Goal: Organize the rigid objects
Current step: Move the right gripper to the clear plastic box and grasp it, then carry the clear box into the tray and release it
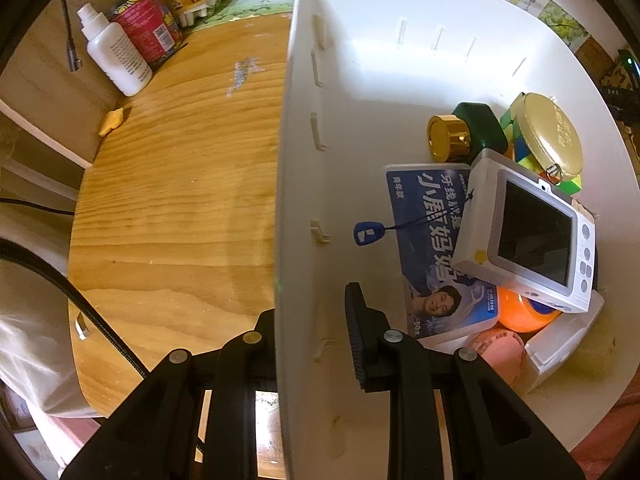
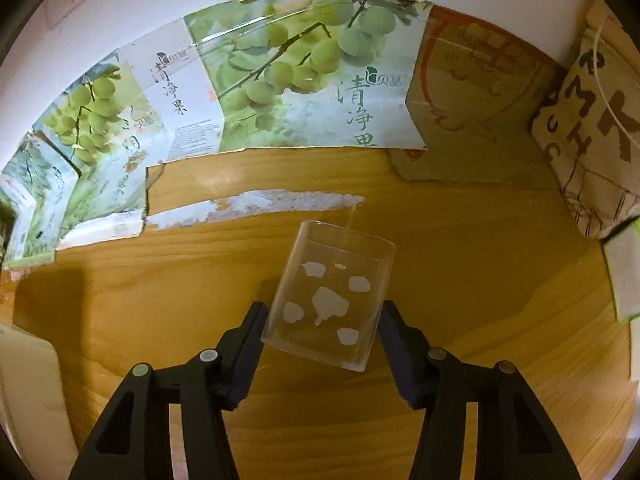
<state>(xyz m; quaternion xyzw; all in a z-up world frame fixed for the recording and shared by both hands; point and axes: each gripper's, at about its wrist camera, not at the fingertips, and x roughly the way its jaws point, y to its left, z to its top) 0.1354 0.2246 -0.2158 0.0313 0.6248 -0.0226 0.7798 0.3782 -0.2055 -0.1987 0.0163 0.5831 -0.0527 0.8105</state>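
While the left gripper (image 1: 312,332) clamps the near wall of a white plastic bin (image 1: 288,184), one finger outside and one inside, the left wrist view looks down into the bin's contents. A white handheld device with a dark screen (image 1: 528,236) lies tilted across a blue floss-pick box (image 1: 432,240) printed with Chinese characters and "50". Behind sit a gold-capped green bottle (image 1: 464,132) and a round gold tin (image 1: 548,136); an orange object (image 1: 524,314) is partly hidden below. On the wooden table (image 1: 176,184) beyond stands a white spray bottle (image 1: 114,52).

In the right wrist view, the right gripper (image 2: 322,328) brackets a clear plastic box (image 2: 332,300) with white blotches, lying flat on the table. Its fingers (image 2: 250,340) appear just to touch the box's sides; a firm grasp cannot be told. Behind, torn cardboard (image 2: 304,76) with green fruit reads "清净果".
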